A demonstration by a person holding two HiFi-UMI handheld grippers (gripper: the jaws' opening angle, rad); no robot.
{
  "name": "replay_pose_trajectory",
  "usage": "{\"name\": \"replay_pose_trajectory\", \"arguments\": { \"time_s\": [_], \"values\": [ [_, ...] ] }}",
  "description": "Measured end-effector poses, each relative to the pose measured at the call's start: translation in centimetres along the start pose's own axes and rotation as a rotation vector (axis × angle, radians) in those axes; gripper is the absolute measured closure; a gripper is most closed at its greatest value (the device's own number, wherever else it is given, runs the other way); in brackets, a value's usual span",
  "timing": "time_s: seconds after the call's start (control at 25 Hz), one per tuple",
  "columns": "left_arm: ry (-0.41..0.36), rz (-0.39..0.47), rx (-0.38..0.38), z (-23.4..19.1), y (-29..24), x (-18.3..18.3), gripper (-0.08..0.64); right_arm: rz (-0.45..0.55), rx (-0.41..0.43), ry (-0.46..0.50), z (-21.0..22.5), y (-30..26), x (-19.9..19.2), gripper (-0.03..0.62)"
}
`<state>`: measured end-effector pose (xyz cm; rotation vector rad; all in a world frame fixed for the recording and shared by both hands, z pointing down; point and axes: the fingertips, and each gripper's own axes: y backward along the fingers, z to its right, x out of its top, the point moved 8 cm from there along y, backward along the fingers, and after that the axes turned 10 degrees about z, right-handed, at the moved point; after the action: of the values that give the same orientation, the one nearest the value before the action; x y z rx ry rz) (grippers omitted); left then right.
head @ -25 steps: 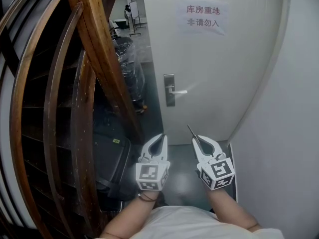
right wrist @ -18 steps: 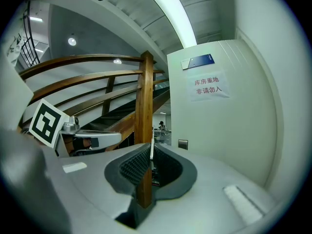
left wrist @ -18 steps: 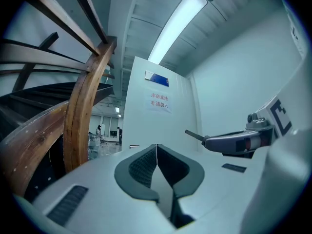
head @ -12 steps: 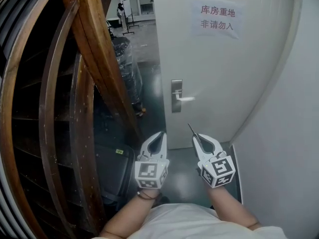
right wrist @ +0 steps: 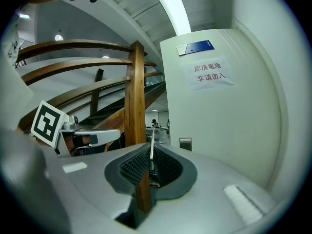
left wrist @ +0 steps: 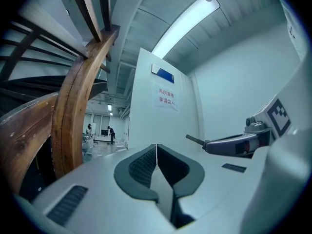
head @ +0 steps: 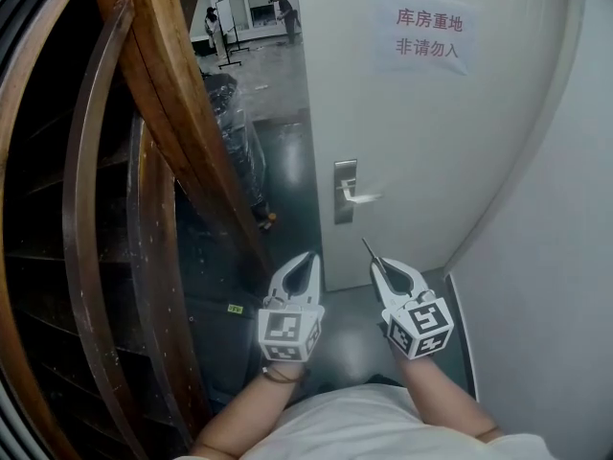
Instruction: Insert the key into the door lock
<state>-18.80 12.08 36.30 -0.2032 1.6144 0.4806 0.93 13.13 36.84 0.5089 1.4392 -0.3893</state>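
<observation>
The white door (head: 431, 132) stands ahead, with a metal lock plate (head: 345, 192) and lever handle (head: 364, 197) near its left edge. My right gripper (head: 380, 266) is shut on a thin key (head: 368, 250) that sticks out past its tips toward the door. It is well short of the lock. In the right gripper view the key (right wrist: 152, 141) rises between the pads, with the lock plate (right wrist: 185, 144) just right of it. My left gripper (head: 308, 258) is shut with nothing in it, level beside the right one. In the left gripper view its pads (left wrist: 146, 167) meet.
A curved wooden stair railing (head: 177, 113) fills the left side. A dark case (head: 218, 324) lies on the floor below it. Plastic-wrapped goods (head: 239, 151) stand in the doorway gap. A paper sign (head: 428, 33) hangs on the door. A white wall (head: 546, 286) closes the right.
Both grippers and the view have moved forward toward the door. The lock plate now sits nearer and further right in the picture. The grip on the key is unchanged.
</observation>
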Motion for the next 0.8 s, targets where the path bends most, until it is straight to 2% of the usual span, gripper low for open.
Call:
{"name": "replay_pose_trajectory", "arguments": {
  "time_s": [0.4, 0.64, 0.8],
  "values": [
    [0.006, -0.018, 0.009, -2.7, -4.6, -2.2, 0.552, -0.031, 0.002, -0.074, 3.8, -4.9, -2.8, 0.568],
    [0.005, -0.022, 0.037, -4.3, -9.2, -3.8, 0.552, -0.064, 0.022, -0.194, 8.7, -9.0, -5.5, 0.568],
    [0.006, -0.006, 0.042, -4.9, -13.0, -5.3, 0.551, -0.121, 0.043, -0.285, 12.0, -11.6, -8.1, 0.568]
  ]
}}
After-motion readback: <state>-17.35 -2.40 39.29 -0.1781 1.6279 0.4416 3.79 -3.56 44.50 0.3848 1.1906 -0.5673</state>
